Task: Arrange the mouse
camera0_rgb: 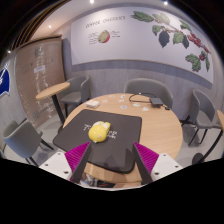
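A yellow mouse (pixel 98 131) lies on a black mouse mat (pixel 104 142) on a round wooden table (pixel 150 112). It sits near the mat's middle, just ahead of my fingers and a little left of their midline. My gripper (pixel 110 158) is open, its pink pads (pixel 76 156) spread wide over the mat's near corners. Nothing is between the fingers. The mat's near edge lies between them.
A white cable or small object (pixel 135 98) lies on the far part of the table. Grey chairs (pixel 150 88) stand around the table. A small wooden side table (pixel 52 88) stands to the left. A wall with a plant mural is behind.
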`<act>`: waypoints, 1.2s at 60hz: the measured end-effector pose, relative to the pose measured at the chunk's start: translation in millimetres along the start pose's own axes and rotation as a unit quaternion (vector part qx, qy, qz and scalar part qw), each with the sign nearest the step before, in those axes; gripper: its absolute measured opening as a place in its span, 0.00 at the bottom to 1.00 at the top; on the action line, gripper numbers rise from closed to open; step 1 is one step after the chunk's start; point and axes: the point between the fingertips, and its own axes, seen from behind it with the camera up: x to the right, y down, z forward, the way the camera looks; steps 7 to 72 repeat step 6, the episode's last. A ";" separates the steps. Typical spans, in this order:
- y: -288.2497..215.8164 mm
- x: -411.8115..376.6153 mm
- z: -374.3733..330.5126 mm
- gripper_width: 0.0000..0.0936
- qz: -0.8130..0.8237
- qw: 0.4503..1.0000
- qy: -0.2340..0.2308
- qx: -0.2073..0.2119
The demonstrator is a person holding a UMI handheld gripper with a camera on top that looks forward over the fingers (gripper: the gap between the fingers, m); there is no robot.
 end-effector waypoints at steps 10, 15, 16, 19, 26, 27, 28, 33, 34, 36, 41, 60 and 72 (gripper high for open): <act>2.9 28.8 -25.5 0.92 0.015 1.000 0.005 0.018; 2.9 28.8 -25.5 0.92 0.015 1.000 0.005 0.018; 2.9 28.8 -25.5 0.92 0.015 1.000 0.005 0.018; 2.9 28.8 -25.5 0.92 0.015 1.000 0.005 0.018; 2.9 28.8 -25.5 0.92 0.015 1.000 0.005 0.018; 2.9 28.8 -25.5 0.92 0.015 1.000 0.005 0.018; 2.9 28.8 -25.5 0.92 0.015 1.000 0.005 0.018; 2.9 28.8 -25.5 0.92 0.015 1.000 0.005 0.018; 2.9 28.8 -25.5 0.92 0.015 1.000 0.005 0.018; 2.9 28.8 -25.5 0.92 0.015 1.000 0.005 0.018; 2.9 28.8 -25.5 0.92 0.015 1.000 0.005 0.018; 2.9 28.8 -25.5 0.92 0.015 1.000 0.005 0.018; 2.9 28.8 -25.5 0.92 0.015 1.000 0.005 0.018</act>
